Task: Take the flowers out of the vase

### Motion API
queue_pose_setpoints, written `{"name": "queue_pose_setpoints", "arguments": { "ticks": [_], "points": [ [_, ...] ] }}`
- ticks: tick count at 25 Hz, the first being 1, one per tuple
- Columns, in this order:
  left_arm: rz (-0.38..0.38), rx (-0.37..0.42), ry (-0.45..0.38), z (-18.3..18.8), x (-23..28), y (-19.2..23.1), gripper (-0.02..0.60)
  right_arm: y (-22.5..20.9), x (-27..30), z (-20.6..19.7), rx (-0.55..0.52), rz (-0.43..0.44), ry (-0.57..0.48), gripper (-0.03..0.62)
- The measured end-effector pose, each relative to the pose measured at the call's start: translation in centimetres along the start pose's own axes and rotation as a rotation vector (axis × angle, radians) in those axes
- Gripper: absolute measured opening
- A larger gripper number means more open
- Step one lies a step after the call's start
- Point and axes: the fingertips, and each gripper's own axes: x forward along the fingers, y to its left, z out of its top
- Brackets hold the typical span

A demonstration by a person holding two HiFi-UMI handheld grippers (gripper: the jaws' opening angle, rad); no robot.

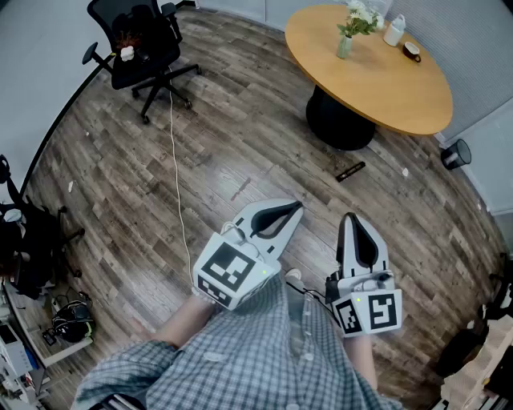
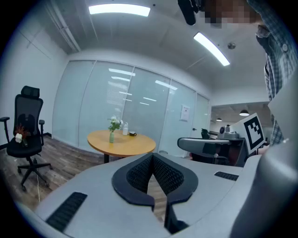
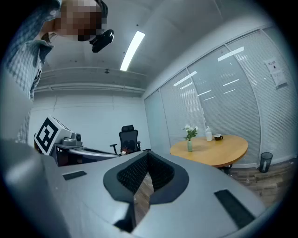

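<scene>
- Brown wood-plank floor (image 1: 240, 152) fills the head view. Both grippers are out in front of a checked shirt (image 1: 264, 352). The left gripper (image 1: 298, 207) angles toward the upper right and the right gripper (image 1: 350, 216) points straight up the picture, side by side and apart.
- Well beyond them, top right, a round tan table (image 1: 385, 92) carries the small green vase (image 1: 344, 46). It stands upright with the white flowers (image 1: 361, 16) in it. A white bottle (image 1: 394, 30) and a dark cup (image 1: 412, 51) stand near it.
- Top left there's a black office chair (image 1: 144, 48), and a white cable (image 1: 178, 160) trails down the floor below it.
- Over to the left gripper view: the two black ribbed pads meet at the tips, clenched on nothing. Past them sits the table, with vase and flowers upright toward its left side, well away from the jaws.
- Right gripper view now, and it's the same story. The jaws are pressed together at the front, with only floor showing through the gap behind the tips. The table is off to the right, with the vase of flowers near its left edge and the bottle and cup behind. The office chair stands to the left of the table.
</scene>
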Motion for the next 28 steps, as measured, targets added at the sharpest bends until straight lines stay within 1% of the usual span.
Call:
{"name": "queue_pose_setpoints", "arguments": {
  "ticks": [9, 12, 17, 24, 28],
  "points": [
    [-0.001, -0.003, -0.006, 0.3, 0.4, 1.6, 0.006, 0.1, 1.7, -0.1, -0.002, 0.003, 0.004, 0.009],
    [0.001, -0.001, -0.008, 0.4, 0.1, 2.4, 0.006, 0.5, 2.4, -0.1, 0.013, 0.003, 0.000, 0.009],
    [0.009, -0.019, -0.001, 0.0, -0.7, 4.0, 0.006, 1.0, 3.3, -0.2, 0.013, -0.014, -0.006, 0.009],
    [0.044, -0.007, -0.028, 0.3, -2.3, 6.6, 0.006, 1.7, 4.4, -0.2, 0.038, -0.031, -0.030, 0.009],
    [0.063, -0.008, -0.041, 0.2, -3.0, 7.2, 0.006, 2.4, 4.5, -0.4, 0.036, -0.023, -0.029, 0.009]
  ]
}}
